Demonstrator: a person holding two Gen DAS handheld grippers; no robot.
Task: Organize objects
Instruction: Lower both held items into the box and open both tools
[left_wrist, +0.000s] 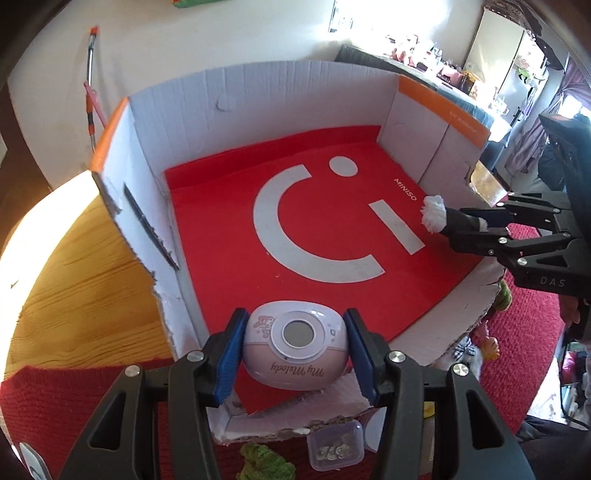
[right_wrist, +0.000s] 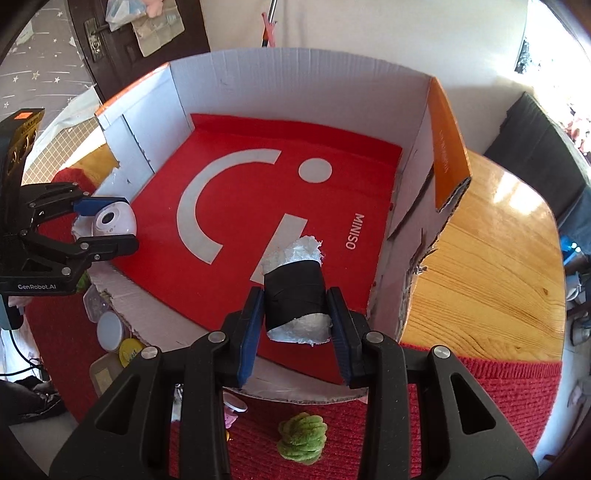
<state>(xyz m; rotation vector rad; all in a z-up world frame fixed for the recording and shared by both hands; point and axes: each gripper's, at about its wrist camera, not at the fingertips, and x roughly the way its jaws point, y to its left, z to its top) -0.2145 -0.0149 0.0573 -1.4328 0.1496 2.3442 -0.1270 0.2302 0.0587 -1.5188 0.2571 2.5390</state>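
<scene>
Both loads are carried over the open cardboard box (left_wrist: 258, 96), whose floor is covered by a red MINISO sheet (left_wrist: 229, 221). A pink My Melody gadget (left_wrist: 293, 349) is clamped across its width between the blue pads of the left gripper (left_wrist: 293, 354), just inside the box's torn near edge, at the left end of that edge. A black-taped white roll (right_wrist: 295, 291) is held by the right gripper (right_wrist: 295, 314), its fingers narrow and pressed on the black band; the roll's long axis runs forward along the fingers, with its frayed white tip pointing toward the box's back wall. The roll hangs over the right half of the box, near the printed bar of the logo, and the gadget is well apart from it.

The coming move is judged to be a set-down. The box floor lies straight below and ahead of both pairs of fingers, and nothing is seen lying on the sheet. Each hand is nearer its own side of the box, so no crossing is called for.
</scene>
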